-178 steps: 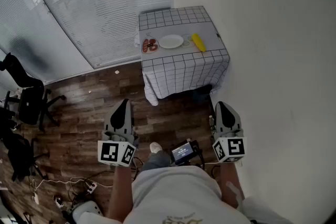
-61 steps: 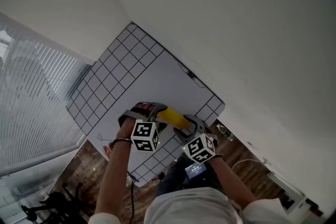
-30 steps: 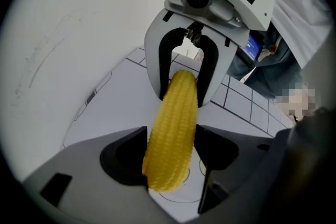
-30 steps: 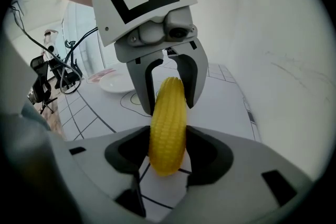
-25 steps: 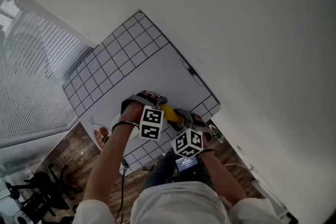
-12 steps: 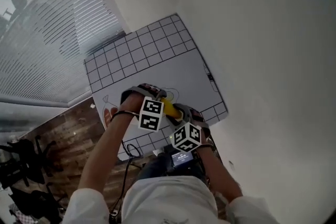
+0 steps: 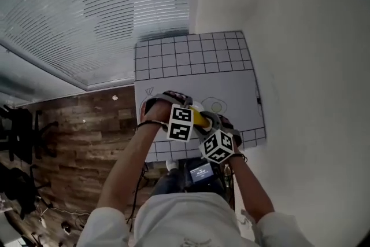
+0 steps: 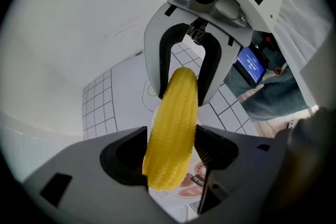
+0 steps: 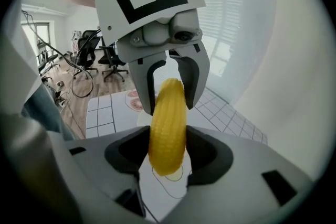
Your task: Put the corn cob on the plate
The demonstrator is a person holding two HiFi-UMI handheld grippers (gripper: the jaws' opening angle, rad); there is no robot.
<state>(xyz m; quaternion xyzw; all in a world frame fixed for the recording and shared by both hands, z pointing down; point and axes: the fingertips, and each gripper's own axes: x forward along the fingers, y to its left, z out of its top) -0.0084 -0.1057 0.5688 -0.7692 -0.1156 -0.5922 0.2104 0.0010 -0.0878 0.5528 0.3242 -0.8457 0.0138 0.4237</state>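
The corn cob (image 8: 173, 123) is being held lengthwise between both tools. The left gripper (image 8: 170, 157) is clamping one end with wide-set jaws, and the right gripper (image 9: 168, 152) is pinching the other end likewise, probably so the rounded cob is not rolling free. Beyond, the checked table (image 7: 191, 55) is lying below it.

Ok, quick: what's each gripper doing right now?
The left gripper: closed on one end of the corn cob.
The right gripper: closed on its other end.
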